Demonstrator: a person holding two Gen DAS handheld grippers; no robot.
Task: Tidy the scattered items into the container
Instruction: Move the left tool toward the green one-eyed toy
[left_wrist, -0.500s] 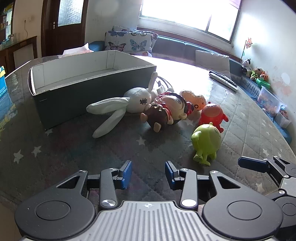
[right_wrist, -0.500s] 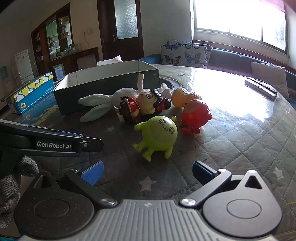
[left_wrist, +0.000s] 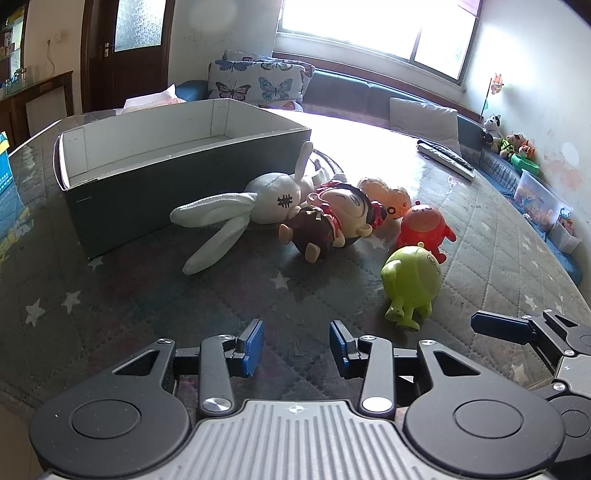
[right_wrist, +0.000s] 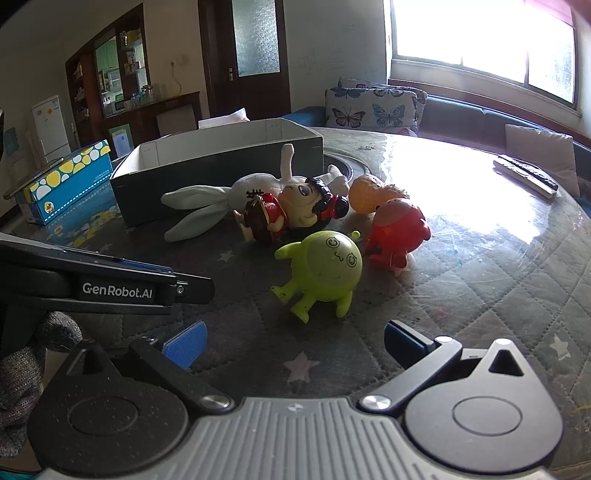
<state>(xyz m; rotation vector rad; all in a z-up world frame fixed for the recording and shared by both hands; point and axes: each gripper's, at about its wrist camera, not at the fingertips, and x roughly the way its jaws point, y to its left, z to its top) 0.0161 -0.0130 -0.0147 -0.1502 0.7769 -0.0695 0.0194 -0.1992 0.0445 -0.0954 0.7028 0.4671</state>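
An empty dark box with white inside (left_wrist: 184, 184) (right_wrist: 207, 166) stands on the quilted table. Beside it lie a white plush rabbit (left_wrist: 251, 206) (right_wrist: 207, 206), a doll with black hair (left_wrist: 332, 221) (right_wrist: 295, 210), an orange toy (left_wrist: 388, 199) (right_wrist: 369, 195), a red toy (left_wrist: 421, 229) (right_wrist: 395, 232) and a green one-eyed toy (left_wrist: 412, 280) (right_wrist: 327, 269). My left gripper (left_wrist: 296, 347) is open and empty, short of the toys. My right gripper (right_wrist: 295, 343) is open wide and empty, just in front of the green toy.
A blue dotted carton (right_wrist: 66, 181) stands left of the box. Remote controls (left_wrist: 445, 160) (right_wrist: 524, 175) lie at the far right of the table. A sofa with butterfly cushions (left_wrist: 258, 83) runs behind. The left gripper's side (right_wrist: 110, 286) crosses the right wrist view.
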